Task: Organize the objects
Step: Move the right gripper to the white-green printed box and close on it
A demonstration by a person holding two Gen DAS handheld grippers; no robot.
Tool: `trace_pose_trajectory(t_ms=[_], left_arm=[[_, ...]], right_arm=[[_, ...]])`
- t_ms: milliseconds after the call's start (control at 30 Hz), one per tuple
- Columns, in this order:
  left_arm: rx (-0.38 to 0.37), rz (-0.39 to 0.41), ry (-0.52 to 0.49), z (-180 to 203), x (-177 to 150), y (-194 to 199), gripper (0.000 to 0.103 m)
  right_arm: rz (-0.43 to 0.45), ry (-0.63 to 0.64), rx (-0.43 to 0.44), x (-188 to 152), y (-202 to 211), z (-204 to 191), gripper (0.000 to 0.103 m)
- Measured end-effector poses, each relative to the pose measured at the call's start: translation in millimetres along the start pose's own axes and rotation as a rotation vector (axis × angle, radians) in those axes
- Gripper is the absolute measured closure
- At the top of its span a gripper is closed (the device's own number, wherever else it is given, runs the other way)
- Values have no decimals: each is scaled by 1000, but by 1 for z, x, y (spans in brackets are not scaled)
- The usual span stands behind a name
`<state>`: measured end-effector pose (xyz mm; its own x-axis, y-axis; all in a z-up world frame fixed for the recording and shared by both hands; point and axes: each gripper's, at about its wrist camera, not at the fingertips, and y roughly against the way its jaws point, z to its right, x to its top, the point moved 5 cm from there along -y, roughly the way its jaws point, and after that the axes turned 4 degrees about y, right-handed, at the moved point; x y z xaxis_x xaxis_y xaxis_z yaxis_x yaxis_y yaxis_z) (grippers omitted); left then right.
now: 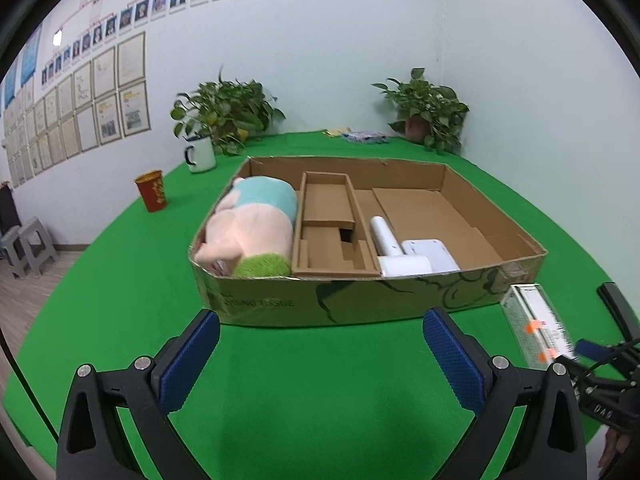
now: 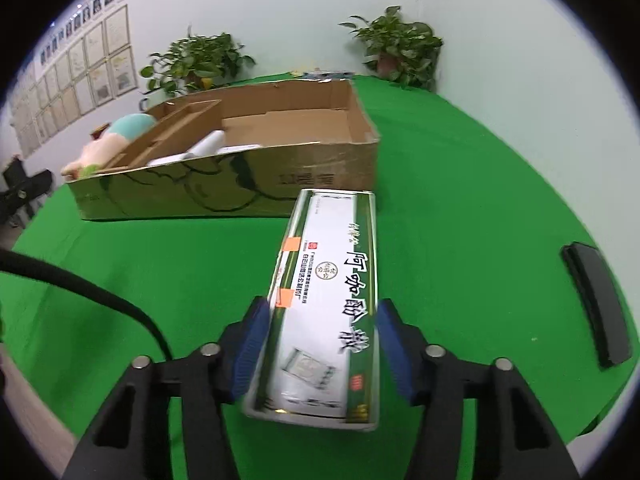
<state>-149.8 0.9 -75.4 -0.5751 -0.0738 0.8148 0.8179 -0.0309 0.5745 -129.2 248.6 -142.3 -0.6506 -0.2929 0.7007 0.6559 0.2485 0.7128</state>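
Observation:
A long white and green medicine box (image 2: pixel 332 292) lies lengthwise between my right gripper's (image 2: pixel 322 308) blue pads, which press against its two long sides. In the left wrist view the same medicine box (image 1: pixel 536 320) shows at the right edge, by the near right corner of the cardboard tray (image 1: pixel 360 304). Inside the tray are a pink and teal plush toy (image 1: pixel 256 224), a cardboard insert (image 1: pixel 328 232) and a white handled device (image 1: pixel 404 252). My left gripper (image 1: pixel 322 320) stands open over the green table just in front of the tray, with nothing between its fingers.
A red cup (image 1: pixel 151 190), a white mug (image 1: pixel 200 154) and two potted plants (image 1: pixel 228 112) (image 1: pixel 424 108) stand at the table's far side. A black flat object (image 2: pixel 596 304) lies right of the medicine box. A black cable (image 2: pixel 100 292) crosses at the left. Grey stools (image 1: pixel 28 244) stand off the table.

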Motion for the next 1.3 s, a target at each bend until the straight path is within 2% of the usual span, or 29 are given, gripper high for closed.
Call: trace_pose_trajectory(t_ms=[100,167,233,400,433,500,600,700,733,767,900,1100,1200,1300], left_arm=[[-40,-30,13,1,-1,-3,1],[-64,-45,20,3,-3,-4,1],[-84,-59,20,6,-5,-6,1],[-137,-110,23,19,-11,-17,1],[-147,-118,21,21,-12,-19,1],[-172,-137,11,27,-13,-21,1],[-246,-163,-6,33,-16,-18,1],[-305,-193,12,38,-23,-18,1],[-343,-217,28,42,-27,-21,1],[-394,-256,44,48,-33,-26,1],[-547,-399,111,71,-56,-47,2],[-634,-478,146,98,-66,-69,10],[-643,-502,135,108,-67,-80,16],[-658,-529,126,117,-72,-83,24]], right_arm=[[-7,7,65,-1,4,-12,46],[0,-1,83,-1,6,-15,17],[1,-9,67,-2,6,-14,17],[-63,-43,83,-6,-6,-17,17],[-75,-39,77,-6,-8,-20,18],[-93,-41,73,-8,-11,-24,31],[-90,-41,109,-8,-2,-28,34],[-42,-10,202,-9,25,-38,34],[-32,9,214,-10,30,-42,30],[-33,29,220,-12,32,-47,19],[-76,87,214,-21,24,-65,17],[-85,105,179,-24,23,-78,17],[-103,114,146,-25,20,-79,17],[-110,111,136,-26,17,-75,27]])
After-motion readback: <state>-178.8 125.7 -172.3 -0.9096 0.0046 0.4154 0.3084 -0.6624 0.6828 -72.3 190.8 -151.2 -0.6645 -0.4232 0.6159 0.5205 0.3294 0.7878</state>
